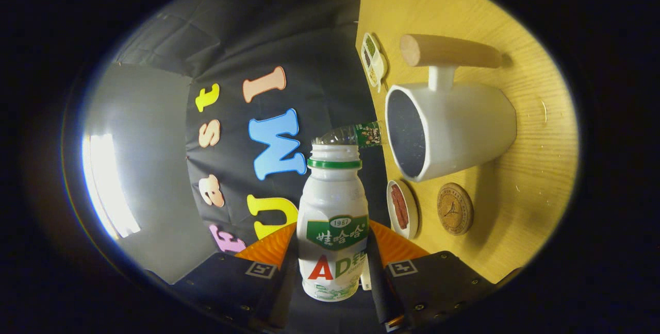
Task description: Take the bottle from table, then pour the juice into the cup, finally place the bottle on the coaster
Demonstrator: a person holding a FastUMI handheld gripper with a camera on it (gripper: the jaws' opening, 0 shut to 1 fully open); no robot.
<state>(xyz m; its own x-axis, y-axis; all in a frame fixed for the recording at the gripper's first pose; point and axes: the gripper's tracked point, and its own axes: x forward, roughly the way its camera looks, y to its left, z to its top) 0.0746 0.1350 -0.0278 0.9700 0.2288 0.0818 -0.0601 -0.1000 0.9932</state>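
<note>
While clamped between the two fingers of the gripper (332,267), with both pressing on its flanks, the small white bottle (333,226) lies along the fingers' own line, base toward the camera, open neck pointing straight ahead. Held tipped onto its side relative to the table (531,210), to judge from the wooden top running up beside it like a wall. White plastic body, green ring at the neck, green-and-white label with red and green lettering, no cap on the mouth.

Just past the neck and off to one side, toward the table: the white cup (448,130), dark inside, its mouth facing back toward the bottle and its rounded wooden handle (448,50) jutting out on a white stem. Mouth of bottle close to the cup's rim but seemingly not yet over it; hard to tell through the fisheye. Pour judged to hinge on swinging the neck sideways over that rim.

Between neck and rim, farther back: a clear plastic bottle (353,135) with a green label. Near the cup's base, a round cork coaster (455,209), bare, the final resting place. Beside it, a small white dish (402,209) with something reddish-brown; farther off, a divided white dish (374,61) with greenish contents.
</note>
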